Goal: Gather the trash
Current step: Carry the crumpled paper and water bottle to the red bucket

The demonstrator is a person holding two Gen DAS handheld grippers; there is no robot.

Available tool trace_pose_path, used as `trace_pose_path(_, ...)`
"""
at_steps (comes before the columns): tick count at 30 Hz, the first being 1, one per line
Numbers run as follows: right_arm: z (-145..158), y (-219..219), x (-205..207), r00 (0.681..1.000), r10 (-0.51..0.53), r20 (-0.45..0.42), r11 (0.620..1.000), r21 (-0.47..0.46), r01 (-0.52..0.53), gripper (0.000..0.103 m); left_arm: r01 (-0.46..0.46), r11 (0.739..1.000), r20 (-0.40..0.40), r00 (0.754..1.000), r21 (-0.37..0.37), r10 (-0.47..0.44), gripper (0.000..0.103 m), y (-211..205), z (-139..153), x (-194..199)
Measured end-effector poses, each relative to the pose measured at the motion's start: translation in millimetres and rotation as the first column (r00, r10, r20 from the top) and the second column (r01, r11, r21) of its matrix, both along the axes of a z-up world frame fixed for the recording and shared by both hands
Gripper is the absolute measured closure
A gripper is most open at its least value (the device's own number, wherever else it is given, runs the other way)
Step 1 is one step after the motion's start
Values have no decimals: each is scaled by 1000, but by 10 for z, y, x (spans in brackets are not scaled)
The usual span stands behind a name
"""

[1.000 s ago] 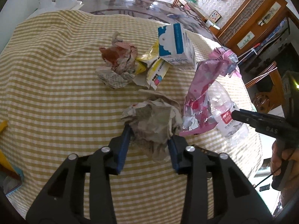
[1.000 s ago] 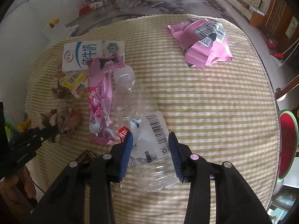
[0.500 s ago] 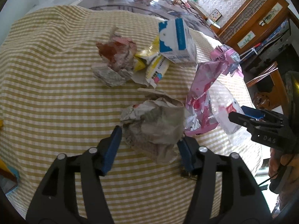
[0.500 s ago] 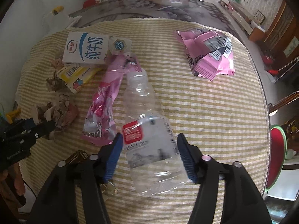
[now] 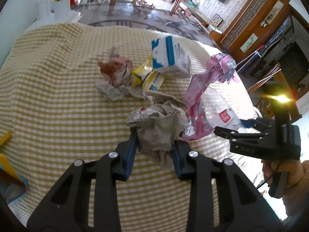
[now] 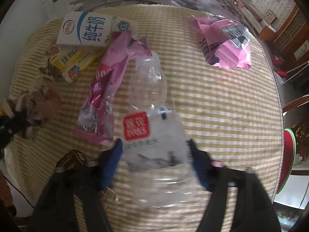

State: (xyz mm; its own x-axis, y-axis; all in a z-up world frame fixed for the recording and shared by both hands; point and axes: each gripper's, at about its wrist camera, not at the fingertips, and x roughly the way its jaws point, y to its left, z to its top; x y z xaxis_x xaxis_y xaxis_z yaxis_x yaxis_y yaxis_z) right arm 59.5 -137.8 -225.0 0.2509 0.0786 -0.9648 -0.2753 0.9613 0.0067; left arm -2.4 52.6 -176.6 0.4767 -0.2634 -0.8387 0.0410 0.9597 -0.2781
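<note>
The left gripper (image 5: pixel 154 147) is closing, its blue pads already pinching the crumpled paper wad (image 5: pixel 160 127), gripped low so the loose folds bunch between them; the right gripper (image 6: pixel 156 160) is closing round the clear plastic bottle (image 6: pixel 154 131), straddling its labelled belly, though blur hides whether the pads press yet; beyond lie a long pink wrapper (image 6: pixel 104 89), a milk carton (image 6: pixel 85 31) and a pink snack bag (image 6: pixel 224 42), all scattered on the checked tablecloth (image 6: pixel 212 116), awaiting collection.

Right gripper (image 6: pixel 154 154) closing, its blue pads either side of a clear plastic bottle (image 6: pixel 154 135) lying on the checked desk (image 6: pixel 222 116). Left of the bottle, a pink wrapper (image 6: pixel 102 89); beyond, a milk carton (image 6: pixel 87 31); far right, a pink packet (image 6: pixel 226 44).
</note>
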Motion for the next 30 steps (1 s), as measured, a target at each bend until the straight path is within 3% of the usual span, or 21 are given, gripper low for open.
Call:
trace_pose_path(8, 431, -138, -257, 990, -59, 130, 998, 35, 55, 46, 14, 999, 101, 995, 34, -18, 71, -110, 333, 41)
trace_pose_path(19, 1128, -368, -527, 939, -135, 318, 989, 98, 109, 46, 48, 998, 167, 985, 30, -52, 71, -411, 569, 58)
trace_pose_path(30, 1331, -748, -547, 909, -220, 354, 971, 170, 168, 46, 97, 994, 172, 980, 41, -103, 71, -787, 615, 150)
